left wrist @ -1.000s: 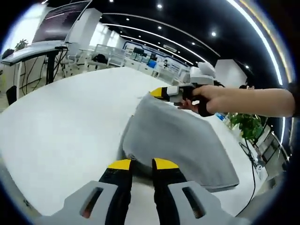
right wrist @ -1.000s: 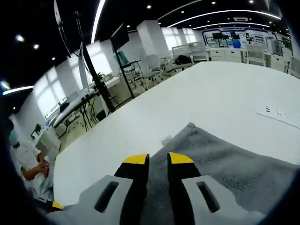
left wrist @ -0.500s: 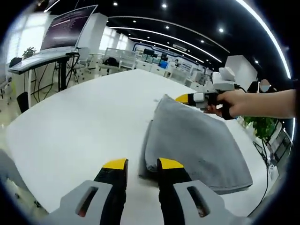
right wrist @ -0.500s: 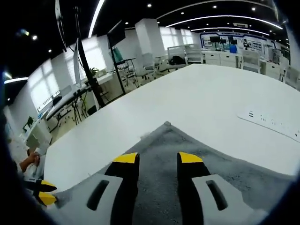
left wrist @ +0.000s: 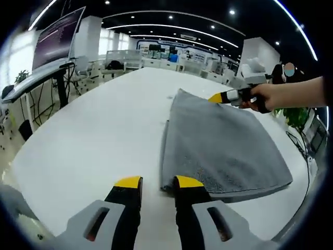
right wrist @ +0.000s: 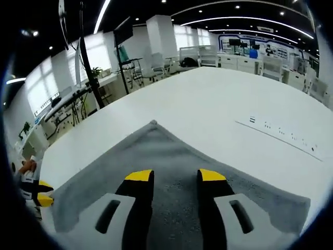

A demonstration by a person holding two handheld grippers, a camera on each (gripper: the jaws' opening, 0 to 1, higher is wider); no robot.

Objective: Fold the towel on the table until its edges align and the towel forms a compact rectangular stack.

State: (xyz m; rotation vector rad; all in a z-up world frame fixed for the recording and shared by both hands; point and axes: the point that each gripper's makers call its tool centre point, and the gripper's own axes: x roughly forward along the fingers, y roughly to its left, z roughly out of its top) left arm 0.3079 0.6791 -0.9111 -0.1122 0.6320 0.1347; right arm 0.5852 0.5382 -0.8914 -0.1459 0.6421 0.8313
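One large white table (left wrist: pixel 93 120) takes up most of both views, set in a bright open office with desks, monitors and ceiling lights behind it. On the table lies a grey towel (left wrist: pixel 218 146), folded over on itself and spread flat, with two layers showing along its left edge in the left gripper view.

From the left gripper view, the left gripper (left wrist: pixel 158 183) sits low at the towel's near corner, its yellow-tipped jaws a narrow gap apart and holding nothing. At the towel's far corner, a person's hand (left wrist: pixel 268 96) holds the right gripper (left wrist: pixel 221 97).

From the right gripper view, the right gripper (right wrist: pixel 175 177) hovers over the towel (right wrist: pixel 171 156), jaws moderately apart and empty, with grey cloth visible between them. The yellow tips of the left gripper (right wrist: pixel 43 193) show at the left edge.
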